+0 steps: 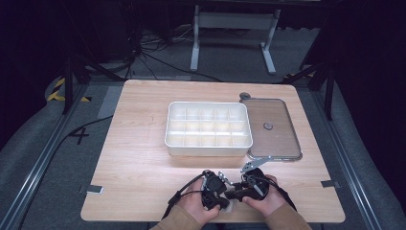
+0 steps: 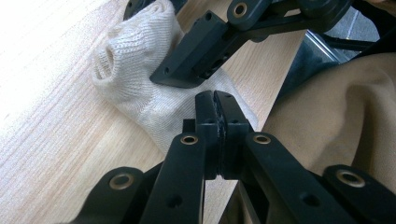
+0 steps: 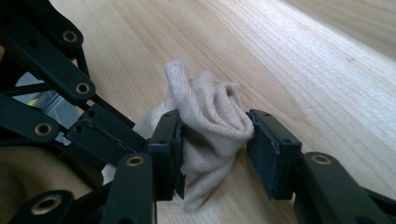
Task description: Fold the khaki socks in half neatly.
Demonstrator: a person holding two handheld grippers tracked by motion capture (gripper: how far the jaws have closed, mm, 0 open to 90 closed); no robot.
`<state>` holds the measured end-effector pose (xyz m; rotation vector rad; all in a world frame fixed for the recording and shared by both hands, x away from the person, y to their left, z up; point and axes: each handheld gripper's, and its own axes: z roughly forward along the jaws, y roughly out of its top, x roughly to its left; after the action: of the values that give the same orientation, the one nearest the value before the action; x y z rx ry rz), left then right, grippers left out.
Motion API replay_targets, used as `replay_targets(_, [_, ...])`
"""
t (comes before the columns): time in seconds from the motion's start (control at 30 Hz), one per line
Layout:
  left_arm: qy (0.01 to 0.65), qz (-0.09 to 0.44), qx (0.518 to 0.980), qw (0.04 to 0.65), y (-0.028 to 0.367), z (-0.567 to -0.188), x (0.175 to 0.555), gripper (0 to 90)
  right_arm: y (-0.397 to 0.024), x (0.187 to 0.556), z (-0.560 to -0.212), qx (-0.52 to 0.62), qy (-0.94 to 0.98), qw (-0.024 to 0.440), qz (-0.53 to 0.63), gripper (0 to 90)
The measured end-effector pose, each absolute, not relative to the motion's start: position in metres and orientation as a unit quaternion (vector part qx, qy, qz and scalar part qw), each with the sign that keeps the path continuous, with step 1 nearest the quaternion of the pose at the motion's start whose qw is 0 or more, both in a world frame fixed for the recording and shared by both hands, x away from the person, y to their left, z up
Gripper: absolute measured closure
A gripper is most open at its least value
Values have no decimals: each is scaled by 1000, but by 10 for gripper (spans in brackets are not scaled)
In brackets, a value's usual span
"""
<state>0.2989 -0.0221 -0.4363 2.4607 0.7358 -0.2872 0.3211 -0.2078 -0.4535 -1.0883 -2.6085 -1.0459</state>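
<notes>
High view: near surface [image 1: 143, 191] edge, cream knit sock [image 3: 210, 121] bunched between both grippers; left gripper [image 2: 215, 105] jaws clamped on its cloth, anchoring; right gripper [image 3: 212, 149] jaws astride the rolled bundle, not visibly pressing, likely for folding.

A white compartmented tray [image 1: 208, 129] is seen at the centre of the wooden tabletop [image 1: 139, 158]. Just to its right, a clear lid [image 1: 273, 128] with a small round knob is laid flat. A grey metal frame [image 1: 233, 33] stands on the floor at the upper centre.
</notes>
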Motion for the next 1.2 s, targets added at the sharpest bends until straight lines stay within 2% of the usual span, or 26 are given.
replay_targets(0.4, [274, -113, 915, 274, -22, -437, 299, 891, -208, 323, -456, -356, -860, 86, -355, 605])
replay_targets(0.5, [274, -113, 915, 275, -22, -437, 299, 891, -208, 323, -457, -363, -856, 96, -356, 627])
replay_targets(0.63, [272, -110, 916, 274, -22, -436, 299, 891, -210, 324, -458, -367, -849, 113, -362, 704])
replay_targets(0.77, [273, -111, 915, 274, -22, -436, 298, 883, -206, 320, -454, -363, -857, 89, -356, 739])
replay_targets(0.9, [268, -114, 914, 282, -21, -434, 297, 811, -202, 316, -449, -353, -867, 66, -344, 762])
replay_targets(1.2, [282, -112, 909, 285, -6, -426, 303, 791, -201, 315, -442, -344, -874, 58, -338, 778])
